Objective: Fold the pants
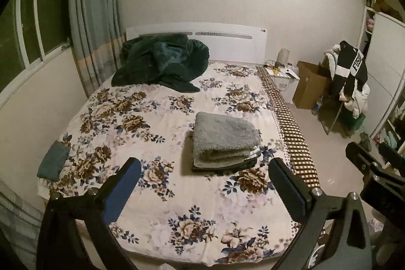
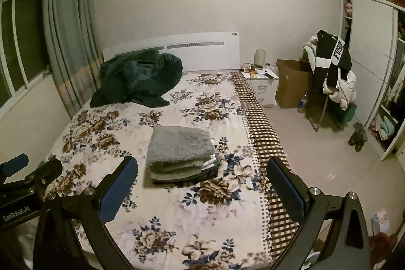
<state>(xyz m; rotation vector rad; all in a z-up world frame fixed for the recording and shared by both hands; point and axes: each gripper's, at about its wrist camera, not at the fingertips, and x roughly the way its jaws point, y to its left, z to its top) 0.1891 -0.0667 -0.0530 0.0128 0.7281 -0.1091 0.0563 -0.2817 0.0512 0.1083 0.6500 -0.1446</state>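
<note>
A: The bed point(image 1: 177, 206) is under both tools. The left tool point(image 1: 203, 168) and the right tool point(image 2: 202, 166) both hang wide apart and hold nothing. What can go wrong?

B: The folded grey pants point(image 1: 225, 138) lie ahead of the left tool, between its fingers in that view. The layers are loose, I think; if a finger catches the top edge, the stack can open again.

A: And around it?

B: The dark green blanket point(image 1: 162, 60) is far ahead, near the headboard point(image 1: 227, 42). A small teal cloth point(image 1: 53, 160) is left of the left tool. Nothing stands between the tools and the pants.
</note>
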